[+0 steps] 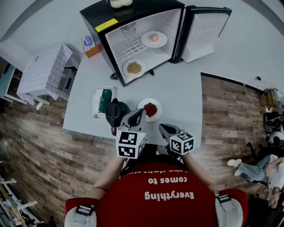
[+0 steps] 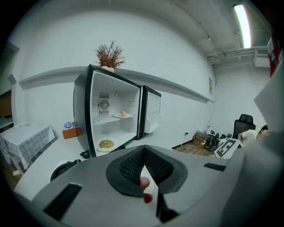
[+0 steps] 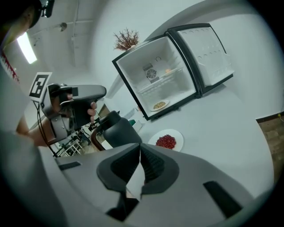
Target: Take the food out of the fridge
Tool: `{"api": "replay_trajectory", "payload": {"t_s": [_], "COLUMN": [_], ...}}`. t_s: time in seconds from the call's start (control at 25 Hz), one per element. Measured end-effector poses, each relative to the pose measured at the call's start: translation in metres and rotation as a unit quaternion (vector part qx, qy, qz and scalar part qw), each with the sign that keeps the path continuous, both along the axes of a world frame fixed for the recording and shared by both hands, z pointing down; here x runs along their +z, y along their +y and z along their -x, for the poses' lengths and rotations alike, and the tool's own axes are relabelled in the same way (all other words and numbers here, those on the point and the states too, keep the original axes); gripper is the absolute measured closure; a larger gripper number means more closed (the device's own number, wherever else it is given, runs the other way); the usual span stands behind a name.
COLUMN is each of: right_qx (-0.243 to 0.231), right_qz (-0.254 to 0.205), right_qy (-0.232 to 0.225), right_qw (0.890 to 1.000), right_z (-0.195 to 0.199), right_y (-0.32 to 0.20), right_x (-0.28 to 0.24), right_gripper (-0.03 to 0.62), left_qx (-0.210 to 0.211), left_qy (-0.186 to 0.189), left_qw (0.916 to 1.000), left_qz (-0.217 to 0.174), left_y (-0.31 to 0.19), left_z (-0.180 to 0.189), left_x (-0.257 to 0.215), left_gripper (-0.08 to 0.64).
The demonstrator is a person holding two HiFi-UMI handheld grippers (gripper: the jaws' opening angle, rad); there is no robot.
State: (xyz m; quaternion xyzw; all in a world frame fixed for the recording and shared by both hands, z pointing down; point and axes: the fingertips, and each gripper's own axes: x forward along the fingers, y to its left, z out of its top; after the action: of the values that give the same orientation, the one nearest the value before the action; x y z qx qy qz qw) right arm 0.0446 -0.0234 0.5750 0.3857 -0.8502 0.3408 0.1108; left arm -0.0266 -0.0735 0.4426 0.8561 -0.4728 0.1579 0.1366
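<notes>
So you're about a third of the way through, I'd say: one plate of red food is already out on the bench, right in front of you next to the black kettle. Two more sit inside the fridge, whose door hangs wide open. The plate with the round orange thing is up on the wire shelf, and the plate of noodle-looking stuff is down on the fridge floor near the front edge. Those two are what's left to pull. Both your hands are tucked in close to your body at the near edge of the bench, well apart from the fridge, both tipped a bit downward and aimed roughly at it. Your left gripper hangs just beside the kettle and the red plate, its fingers pressed together with nothing in them. Your right gripper is off to the side of that plate, fingers closed too, also empty. You'll need to open up before reaching in.
</notes>
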Motion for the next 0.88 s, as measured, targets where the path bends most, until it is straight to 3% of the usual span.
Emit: {"api": "replay_trajectory", "payload": {"t_s": [0.16,0.28,0.72,0.88], "right_qx": [0.000,0.009,0.088,0.092], "right_qz": [-0.027,-0.033,-0.043,-0.043], "right_qy": [-0.013,-0.020,-0.052,-0.063], "right_qw": [1.000,0.999,0.994,0.993], "right_z": [-0.001,-0.007,-0.048,-0.056], "right_y": [0.001,-0.001,-0.019,-0.033], "right_x": [-0.014,-0.020,-0.028,-0.035], "right_gripper": [0.577,0.577,0.577,0.577], "left_qx": [0.023,0.036,0.043,0.044], "left_qy": [0.011,-0.002,-0.005,-0.001], "left_qw": [0.9997,0.9993,0.9991,0.9990], "left_qz": [-0.006,-0.009,0.001,0.003], "left_y": [0.000,0.001,-0.008,-0.018], "left_z": [-0.014,-0.022,-0.032,-0.038], "left_x": [-0.008,-0.007,0.001,0.002], "left_gripper": [0.558,0.558,0.558,0.557]}}
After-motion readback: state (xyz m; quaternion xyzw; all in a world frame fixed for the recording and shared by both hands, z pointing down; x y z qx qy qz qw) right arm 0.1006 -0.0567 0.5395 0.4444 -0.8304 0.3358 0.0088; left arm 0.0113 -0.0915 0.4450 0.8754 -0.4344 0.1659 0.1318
